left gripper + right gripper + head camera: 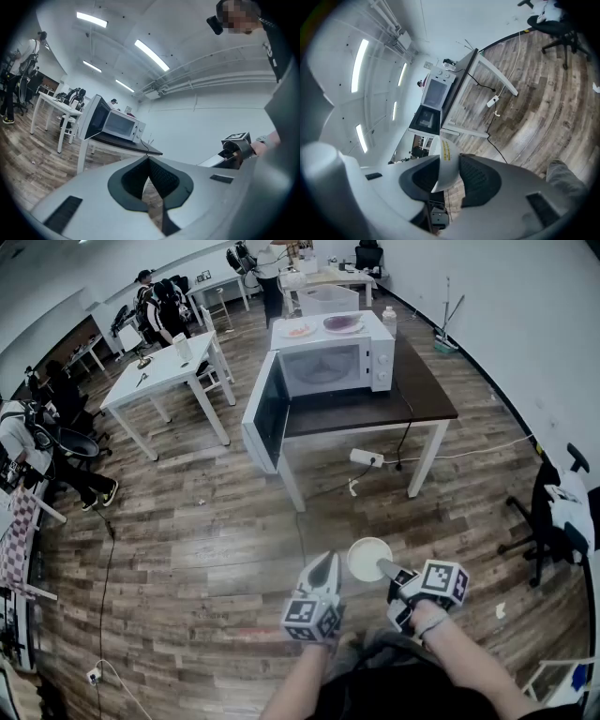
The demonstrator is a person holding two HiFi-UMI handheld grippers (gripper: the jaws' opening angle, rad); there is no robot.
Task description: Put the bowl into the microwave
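R gripper clamps the rim of a round white bowl, jaws partway closed on it. Bowl is held over the wood-plank floor, well apart from the white microwave, whose door is open, on a dark-topped table. L gripper is just beside the bowl, jaws together, empty.

bowl – lower part hidden, behind right tongs
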